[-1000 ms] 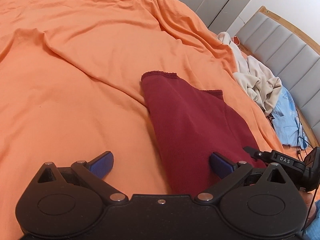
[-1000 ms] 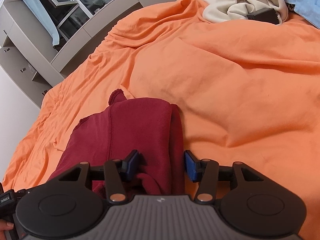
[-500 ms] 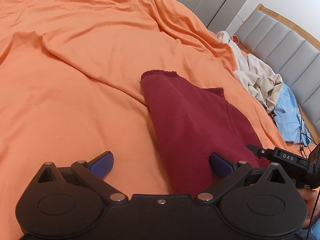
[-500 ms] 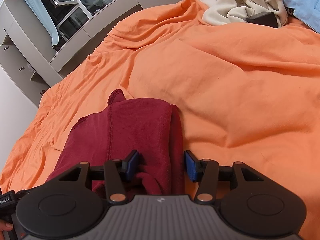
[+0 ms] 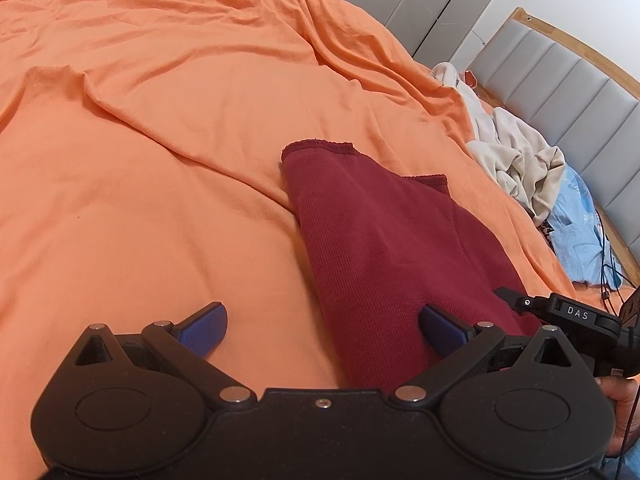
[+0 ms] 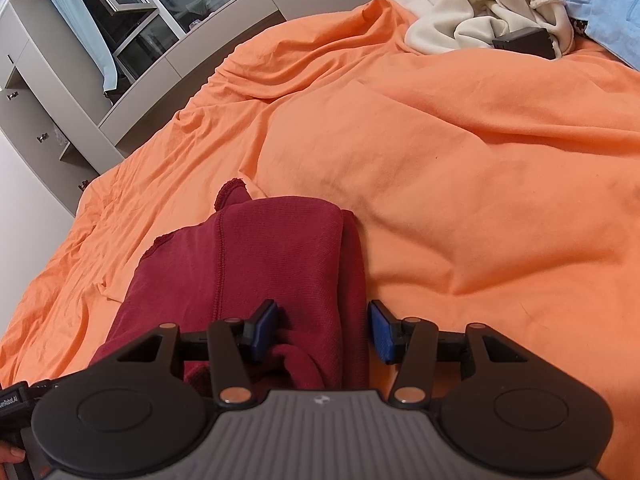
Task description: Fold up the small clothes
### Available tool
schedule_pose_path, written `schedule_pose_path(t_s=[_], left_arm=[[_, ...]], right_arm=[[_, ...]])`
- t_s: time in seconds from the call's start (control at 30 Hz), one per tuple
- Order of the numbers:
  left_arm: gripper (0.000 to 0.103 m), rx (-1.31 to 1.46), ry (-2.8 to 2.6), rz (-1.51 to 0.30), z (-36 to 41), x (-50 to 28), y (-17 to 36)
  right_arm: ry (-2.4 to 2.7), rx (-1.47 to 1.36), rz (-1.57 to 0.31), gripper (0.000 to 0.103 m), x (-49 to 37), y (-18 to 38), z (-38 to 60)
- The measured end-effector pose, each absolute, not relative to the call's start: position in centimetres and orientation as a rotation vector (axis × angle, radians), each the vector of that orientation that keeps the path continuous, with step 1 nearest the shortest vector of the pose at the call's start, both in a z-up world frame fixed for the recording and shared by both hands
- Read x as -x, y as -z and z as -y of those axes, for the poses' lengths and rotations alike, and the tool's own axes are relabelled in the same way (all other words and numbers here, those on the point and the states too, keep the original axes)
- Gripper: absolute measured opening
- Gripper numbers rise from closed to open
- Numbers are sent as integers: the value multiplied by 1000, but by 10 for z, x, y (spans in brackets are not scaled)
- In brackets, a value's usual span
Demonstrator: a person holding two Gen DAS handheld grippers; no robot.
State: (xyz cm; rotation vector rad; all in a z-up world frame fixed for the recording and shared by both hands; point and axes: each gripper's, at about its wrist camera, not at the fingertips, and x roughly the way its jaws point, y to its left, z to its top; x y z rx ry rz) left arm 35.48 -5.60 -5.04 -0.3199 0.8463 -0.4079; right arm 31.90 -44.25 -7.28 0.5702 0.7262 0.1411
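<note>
A dark red knitted garment [image 5: 384, 248] lies folded lengthwise on the orange bedsheet [image 5: 160, 120]. My left gripper [image 5: 324, 328] is open wide, low over the sheet, its jaws straddling the garment's near left edge. In the right wrist view the garment [image 6: 260, 264] runs from the gripper toward the upper left. My right gripper [image 6: 324, 328] is open, its jaws on either side of a bunched fold at the garment's near end, not closed on it. The right gripper's body shows at the left wrist view's right edge [image 5: 576, 316].
A heap of cream clothes [image 5: 516, 156] and a light blue garment [image 5: 576, 224] lie by the grey padded headboard [image 5: 560, 84]. A black box [image 6: 528, 42] sits against the cream heap. Grey cabinets and a window [image 6: 100, 40] stand beyond the bed.
Almost nothing has moved. The left wrist view has shifted slightly, and the garment and both grippers keep their places.
</note>
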Motion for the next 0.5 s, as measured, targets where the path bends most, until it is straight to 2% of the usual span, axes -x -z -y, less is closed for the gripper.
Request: schedule_pose_path(t_s=[0.17, 0.37, 0.5], left_arm=[[102, 331, 421, -846, 54, -354, 51], [93, 347, 442, -854, 54, -356, 49], [78, 382, 475, -865, 56, -357, 49]], right_arm=[[-152, -581, -724, 48, -318, 73, 444], [-158, -592, -725, 45, -318, 73, 445], [-159, -579, -717, 41, -318, 72, 442]])
